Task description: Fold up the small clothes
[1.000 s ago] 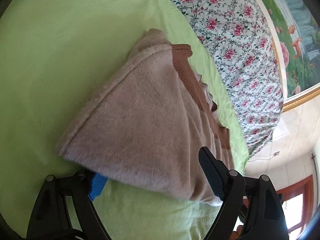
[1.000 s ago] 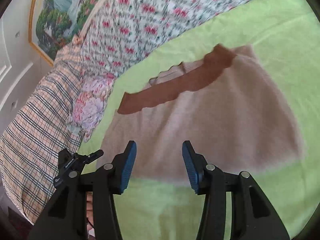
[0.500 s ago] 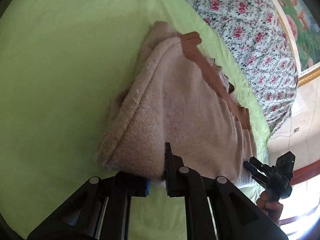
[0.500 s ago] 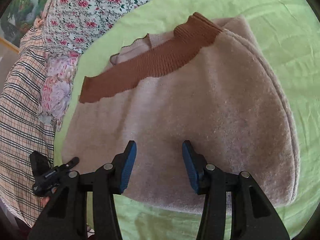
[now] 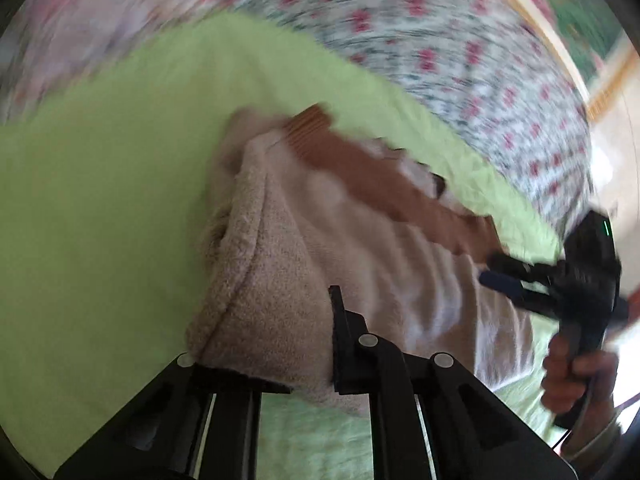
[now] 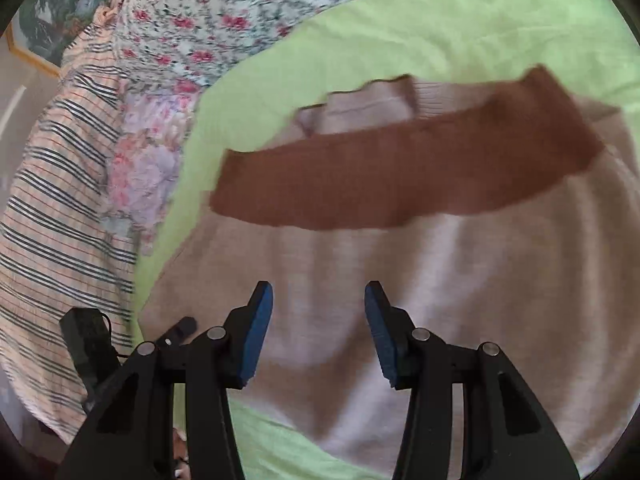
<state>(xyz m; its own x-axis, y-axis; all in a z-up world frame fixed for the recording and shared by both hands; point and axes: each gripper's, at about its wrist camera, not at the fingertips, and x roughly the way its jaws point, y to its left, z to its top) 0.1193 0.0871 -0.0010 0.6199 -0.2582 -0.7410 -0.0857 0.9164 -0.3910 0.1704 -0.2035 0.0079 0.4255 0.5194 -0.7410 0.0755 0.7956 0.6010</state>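
Two claws work one garment. From where I stand, the left claw (image 5: pixel 304 344), at the bottom centre of its own view, is clamped on the near folded corner of the pinkish-beige sweater (image 5: pixel 320 248); one finger lies on top of the fleece, the other is hidden beneath it. The right claw (image 6: pixel 318 332) hangs spread wide and holds nothing, low in its frame just above the sweater's near edge, touching or not I cannot tell.

Outward from both, the sweater lies on the green bed sheet (image 5: pixel 100 200), its long axis running left to right across the right wrist frame, with the brown ribbed hem band (image 6: pixel 400 176) along the far side. Beyond the sheet sits the floral quilt (image 6: pixel 224 8) at the upper left, and a plaid blanket (image 6: pixel 60 184) down the left edge.

Judging by this, the left side already has hold, so the next fold probably turns on the right claw dropping straight ahead onto the near edge beneath it.
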